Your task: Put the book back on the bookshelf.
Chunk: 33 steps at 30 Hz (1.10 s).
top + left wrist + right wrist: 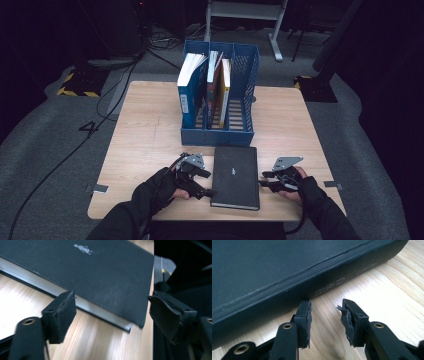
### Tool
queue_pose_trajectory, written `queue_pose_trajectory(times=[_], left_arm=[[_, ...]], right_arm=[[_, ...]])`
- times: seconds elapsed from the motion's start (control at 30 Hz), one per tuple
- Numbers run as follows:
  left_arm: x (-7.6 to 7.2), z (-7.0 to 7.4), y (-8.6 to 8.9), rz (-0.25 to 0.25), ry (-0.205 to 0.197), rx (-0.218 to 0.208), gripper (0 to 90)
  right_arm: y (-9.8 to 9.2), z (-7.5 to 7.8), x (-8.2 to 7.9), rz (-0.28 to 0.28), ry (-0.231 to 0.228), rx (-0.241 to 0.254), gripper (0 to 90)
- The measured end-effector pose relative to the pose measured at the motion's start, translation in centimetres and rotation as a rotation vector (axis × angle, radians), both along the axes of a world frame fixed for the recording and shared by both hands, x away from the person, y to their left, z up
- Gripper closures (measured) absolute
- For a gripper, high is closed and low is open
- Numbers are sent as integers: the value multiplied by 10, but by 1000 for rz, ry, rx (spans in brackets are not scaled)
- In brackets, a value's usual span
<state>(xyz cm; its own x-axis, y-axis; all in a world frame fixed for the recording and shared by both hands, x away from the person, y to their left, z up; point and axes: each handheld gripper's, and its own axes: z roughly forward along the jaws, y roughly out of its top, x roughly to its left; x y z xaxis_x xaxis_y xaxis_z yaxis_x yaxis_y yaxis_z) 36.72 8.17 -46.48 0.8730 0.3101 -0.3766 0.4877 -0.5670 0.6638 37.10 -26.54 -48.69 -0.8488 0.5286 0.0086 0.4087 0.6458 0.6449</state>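
A black hardcover book (235, 176) lies flat before the blue file rack (240, 131), flanked by the left gripper (206, 183), jaws spread wide, and right gripper (265, 181), moderately parted (likely bracing for a two-sided lift).

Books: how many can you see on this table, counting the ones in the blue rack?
4, though others may be hidden. A black book lies flat; a blue book stands in the rack's left slot; two thin ones share the middle.
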Motion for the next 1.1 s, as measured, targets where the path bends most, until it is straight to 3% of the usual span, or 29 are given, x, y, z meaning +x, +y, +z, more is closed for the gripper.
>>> queue_pose_trajectory(times=[0.07,0.13,0.4,0.47,0.5,0.7,0.83,1.0,1.1], left_arm=[[3,-2,-3,43,49,4,204],[5,-5,-6,53,80,3,192],[15,-17,-24,62,80,90,174],[22,-20,-28,51,106,82,133],[25,-19,-30,53,91,87,115],[43,-21,-30,74,124,77,122],[54,-19,-34,71,124,89,120],[54,-17,-35,85,98,99,131],[52,-17,-33,106,89,74,156]], right_arm=[[0,0,0,0,-4,-1,598],[0,1,-1,0,-6,0,598],[1,0,0,-2,-3,-7,598],[1,0,1,-3,-5,-9,598],[1,0,1,-4,-7,-9,602],[0,0,2,-9,-11,-5,613],[0,-1,3,-13,-13,-1,625],[0,-1,3,-16,-15,8,630],[-1,-2,4,-19,-16,17,634]])
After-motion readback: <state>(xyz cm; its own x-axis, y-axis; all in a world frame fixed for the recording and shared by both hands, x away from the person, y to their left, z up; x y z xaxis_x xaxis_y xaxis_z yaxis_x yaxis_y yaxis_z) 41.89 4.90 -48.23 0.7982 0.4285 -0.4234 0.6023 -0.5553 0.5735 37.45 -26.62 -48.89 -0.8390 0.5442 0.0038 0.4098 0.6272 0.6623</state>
